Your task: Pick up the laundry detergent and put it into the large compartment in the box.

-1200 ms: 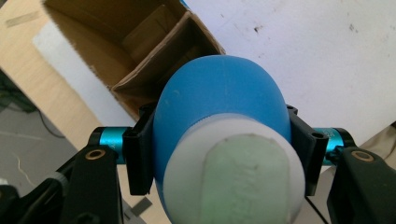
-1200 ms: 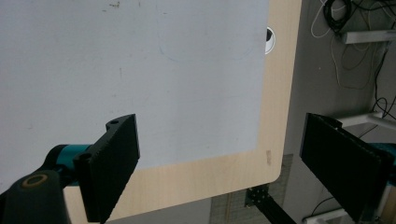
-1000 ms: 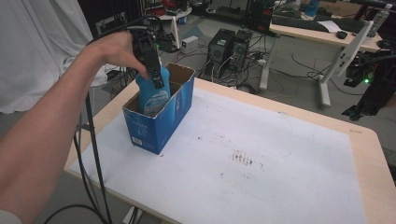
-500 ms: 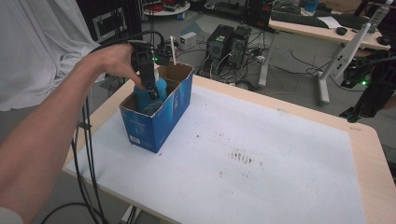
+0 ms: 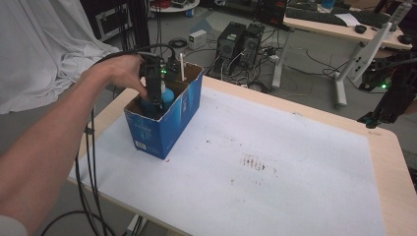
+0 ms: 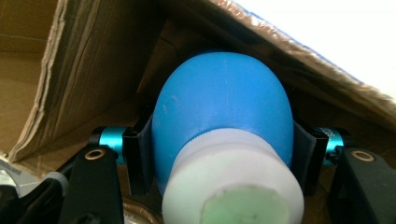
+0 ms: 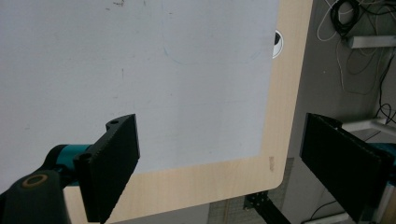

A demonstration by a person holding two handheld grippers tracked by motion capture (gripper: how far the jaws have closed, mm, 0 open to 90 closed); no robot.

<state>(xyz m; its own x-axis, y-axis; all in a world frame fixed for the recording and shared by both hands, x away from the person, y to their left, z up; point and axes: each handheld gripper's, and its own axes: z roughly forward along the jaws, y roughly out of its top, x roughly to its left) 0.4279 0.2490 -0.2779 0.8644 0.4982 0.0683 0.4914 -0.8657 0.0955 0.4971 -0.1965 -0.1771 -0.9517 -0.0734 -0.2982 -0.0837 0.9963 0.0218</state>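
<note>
Left gripper (image 5: 156,101) clamps 1 blue bottle (image 6: 223,119) inside 1 box (image 5: 184,110).

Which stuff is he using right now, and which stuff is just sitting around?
In use:
left gripper
blue bottle
box

Just lying about:
white stick in the box
right gripper, open over the table
computers on the floor

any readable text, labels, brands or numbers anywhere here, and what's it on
None can be read.
Blue cardboard box: pale print and a white label low on its near side, too small and blurred to read.
Blue bottle with white cap, held in the left tool inside the box: no print on the side that shows.
White table cover: brown stains and faint pen lines, no words.
Right tool: plain black jaws, no marking.
</note>
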